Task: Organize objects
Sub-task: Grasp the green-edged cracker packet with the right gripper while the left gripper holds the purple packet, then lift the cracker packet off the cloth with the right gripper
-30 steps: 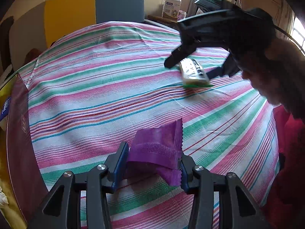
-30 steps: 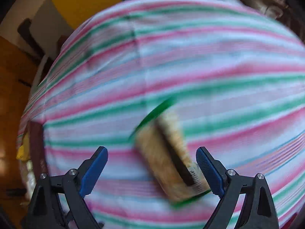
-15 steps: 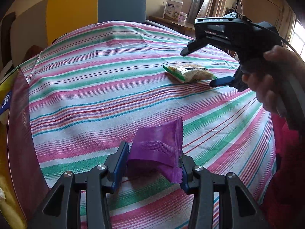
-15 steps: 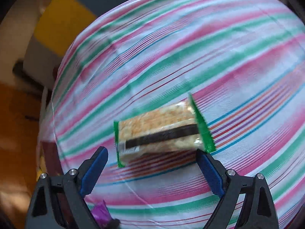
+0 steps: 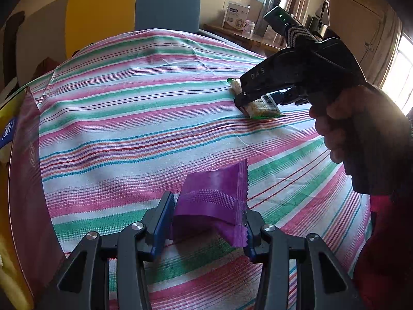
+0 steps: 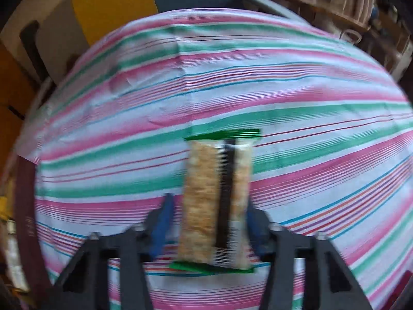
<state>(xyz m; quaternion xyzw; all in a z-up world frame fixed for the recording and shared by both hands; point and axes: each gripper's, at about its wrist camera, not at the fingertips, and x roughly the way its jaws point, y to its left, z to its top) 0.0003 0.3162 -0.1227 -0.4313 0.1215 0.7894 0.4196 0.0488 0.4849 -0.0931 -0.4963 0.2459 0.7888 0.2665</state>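
My left gripper [image 5: 206,222] is shut on a purple snack packet [image 5: 214,201] and holds it just above the striped tablecloth [image 5: 134,129]. A clear cracker bar with green ends [image 6: 216,201] lies on the cloth lengthwise between my right gripper's [image 6: 209,222] fingers. The right jaws stand close on either side of the bar; a small gap shows on the left. In the left wrist view the right gripper [image 5: 263,98] sits over the bar [image 5: 260,106] at the far right of the table.
A dark red box edge [image 5: 23,180] with yellow packaging [image 5: 7,131] stands at the table's left. A yellow and blue chair back [image 5: 134,13] is behind the table. A shelf with a white box [image 5: 236,16] is at the back right.
The right gripper swung round so the bar now lies lengthwise between its fingers, and its jaws have narrowed around it. The left gripper has stayed put with the purple packet.
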